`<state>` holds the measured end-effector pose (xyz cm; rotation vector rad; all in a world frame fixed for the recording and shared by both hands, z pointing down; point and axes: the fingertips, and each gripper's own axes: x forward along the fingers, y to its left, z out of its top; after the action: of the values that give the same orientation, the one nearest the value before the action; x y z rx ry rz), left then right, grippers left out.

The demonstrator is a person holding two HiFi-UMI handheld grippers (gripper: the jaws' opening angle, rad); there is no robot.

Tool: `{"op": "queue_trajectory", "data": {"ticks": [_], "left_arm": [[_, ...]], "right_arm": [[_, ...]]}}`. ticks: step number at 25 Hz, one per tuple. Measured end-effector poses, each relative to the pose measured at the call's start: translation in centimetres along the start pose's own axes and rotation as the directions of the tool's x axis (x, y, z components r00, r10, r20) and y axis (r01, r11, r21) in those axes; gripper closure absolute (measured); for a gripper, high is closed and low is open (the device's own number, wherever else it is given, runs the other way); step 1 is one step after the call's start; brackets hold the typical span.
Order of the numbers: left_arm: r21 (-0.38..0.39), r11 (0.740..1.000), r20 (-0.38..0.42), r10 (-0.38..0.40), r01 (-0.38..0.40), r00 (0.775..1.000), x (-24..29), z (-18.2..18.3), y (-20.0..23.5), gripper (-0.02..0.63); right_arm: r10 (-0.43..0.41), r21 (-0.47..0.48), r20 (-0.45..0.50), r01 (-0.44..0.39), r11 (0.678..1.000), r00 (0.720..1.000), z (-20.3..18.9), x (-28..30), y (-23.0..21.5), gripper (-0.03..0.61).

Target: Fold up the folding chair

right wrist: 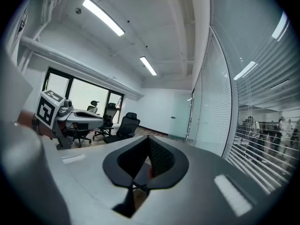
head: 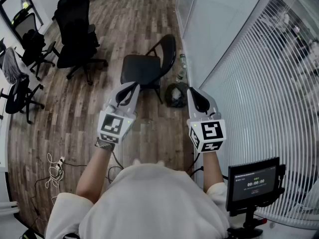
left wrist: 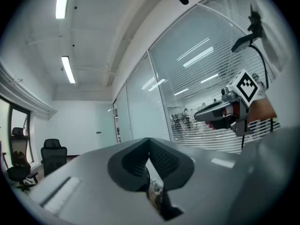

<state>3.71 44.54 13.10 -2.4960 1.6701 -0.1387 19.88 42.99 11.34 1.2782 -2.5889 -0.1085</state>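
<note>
Pale shirt [head: 149, 198] of the person fills the near edge; small screen [head: 254, 182] on a stand at near right, by the blinds.

- Left gripper [head: 132, 86]: jaws pressed together, nothing between them. Held in the air, roughly level.
- Right gripper [head: 192, 91]: jaws also together, empty. Tipped slightly down.
- Both point toward the far side. Neither touches anything.
- Cables [head: 55, 167] loose on the wood floor [head: 75, 113], near left.

Folding chair [head: 142, 68]: black, just beyond the 2 grippers, middle of the floor, close to the glass wall [head: 214, 29] on the right. Seat down flat, backrest up, legs spread. Fully unfolded.

Progress, as I judge it: nothing done yet. All of the fold is left: reach the chair, take the seat or frame, bring seat and back together.

Containers:
- Dark round bag or bin [head: 175, 94], on the floor right of the chair, against the wall. Contents cannot be made out.
- Bottle [head: 182, 67], upright just beyond it at the wall's foot. Fill level too small to read.

Far left: 3 or so black office chairs [head: 75, 29], well apart from the folding chair.
</note>
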Motion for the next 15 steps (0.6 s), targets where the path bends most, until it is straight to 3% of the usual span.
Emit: {"op": "queue_trajectory", "data": {"ticks": [10, 15], "left_arm": [[-0.058, 0.998, -0.029, 0.026, -0.028, 0.999, -0.5, -0.9, -0.9, 0.615], [-0.025, 0.997, -0.044, 0.070, -0.071, 0.997, -0.4, -1.1, -1.3, 0.615]], "right_arm": [[-0.005, 0.107, 0.057, -0.001, 0.994, 0.998, 0.2, -0.5, -0.9, 0.577], [0.007, 0.129, 0.044, -0.013, 0.992, 0.999, -0.6, -1.0, -2.1, 0.577]]}}
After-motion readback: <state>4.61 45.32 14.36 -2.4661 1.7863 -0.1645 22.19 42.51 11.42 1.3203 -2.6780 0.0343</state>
